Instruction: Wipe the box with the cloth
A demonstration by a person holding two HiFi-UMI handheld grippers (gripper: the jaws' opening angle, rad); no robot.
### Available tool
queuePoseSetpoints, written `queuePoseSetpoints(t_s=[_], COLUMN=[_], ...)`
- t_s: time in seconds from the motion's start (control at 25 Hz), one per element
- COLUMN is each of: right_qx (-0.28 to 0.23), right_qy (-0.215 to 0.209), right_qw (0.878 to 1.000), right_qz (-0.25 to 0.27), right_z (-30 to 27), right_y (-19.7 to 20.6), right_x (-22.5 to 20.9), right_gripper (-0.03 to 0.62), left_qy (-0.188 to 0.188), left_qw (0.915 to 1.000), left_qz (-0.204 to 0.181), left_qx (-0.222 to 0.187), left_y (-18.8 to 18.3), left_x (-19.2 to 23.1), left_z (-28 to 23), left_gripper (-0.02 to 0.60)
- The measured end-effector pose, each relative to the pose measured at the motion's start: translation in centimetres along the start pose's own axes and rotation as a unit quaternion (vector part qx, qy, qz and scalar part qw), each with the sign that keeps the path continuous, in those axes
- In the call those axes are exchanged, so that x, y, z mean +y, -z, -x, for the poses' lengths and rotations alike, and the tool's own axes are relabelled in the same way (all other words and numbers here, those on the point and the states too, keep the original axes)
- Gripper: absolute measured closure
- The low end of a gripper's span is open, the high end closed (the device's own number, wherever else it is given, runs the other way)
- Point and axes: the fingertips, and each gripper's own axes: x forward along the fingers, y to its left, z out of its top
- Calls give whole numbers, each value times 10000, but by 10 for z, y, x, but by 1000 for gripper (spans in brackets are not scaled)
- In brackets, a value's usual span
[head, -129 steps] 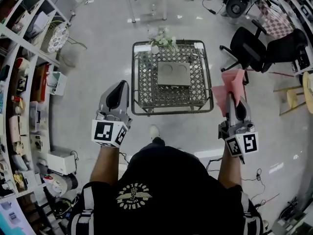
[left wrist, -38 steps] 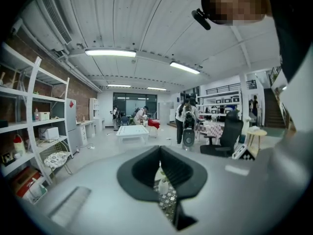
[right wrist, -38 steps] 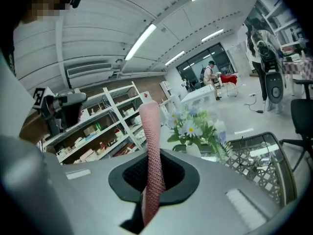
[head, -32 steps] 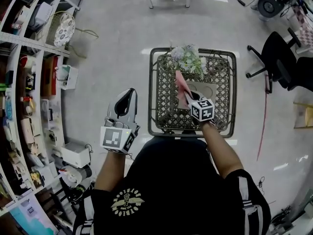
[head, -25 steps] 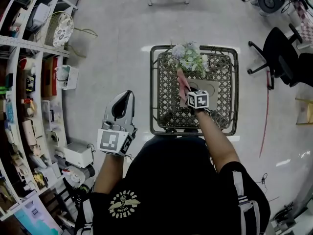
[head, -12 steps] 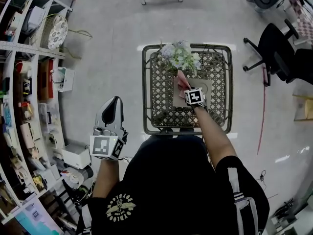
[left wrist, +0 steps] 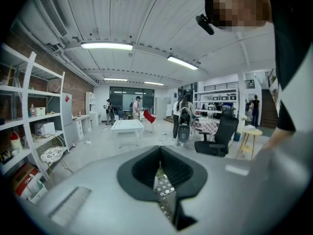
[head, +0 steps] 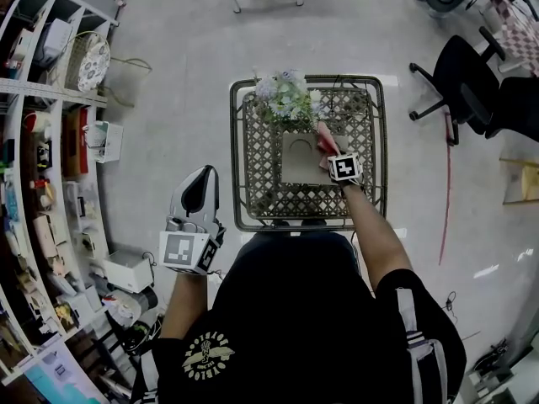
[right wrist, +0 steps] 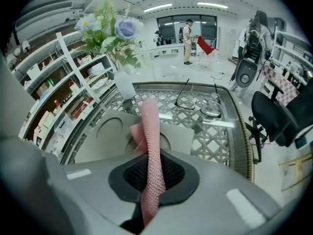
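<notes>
1. The left hand-held gripper hangs over open floor, left of the table rim, its jaws pressed together on nothing.
2. The box lies flat mid-table, with the flowers just behind its far-left corner.
3. The right hand-held gripper pinches the pink cloth at the box's right edge; bare table top lies rightward.

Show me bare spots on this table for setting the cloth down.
Bare lattice lies left of the box, up to the table rim, and between the box and the near rim. Crowded: flowers and glasses along the far edge, and the right gripper with the cloth over the box's right side.
</notes>
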Motion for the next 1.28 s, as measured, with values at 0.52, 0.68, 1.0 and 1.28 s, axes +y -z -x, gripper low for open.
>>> queuePoseSetpoints(t_s=[0.52, 0.68, 1.0, 1.28], right_qx=[80, -110, -617, -326], right_qy=[446, 376, -979, -1501], right_qw=[9990, 9992, 9932, 9880], right_qz=[36, -1, -141, -161], right_z=[23, 37, 62, 32], right_y=[31, 27, 9, 9], right_x=[-64, -46, 84, 163], right_gripper=[577, 577, 577, 577], left_qy=[-63, -79, -32, -78], left_qw=[9999, 9998, 9998, 9999], left_qz=[76, 112, 147, 96], left_qx=[-80, -137, -93, 30], left_y=[-5, -3, 7, 11], left_x=[-34, -28, -8, 18], left_z=[5, 16, 30, 44], left_gripper=[581, 581, 581, 581])
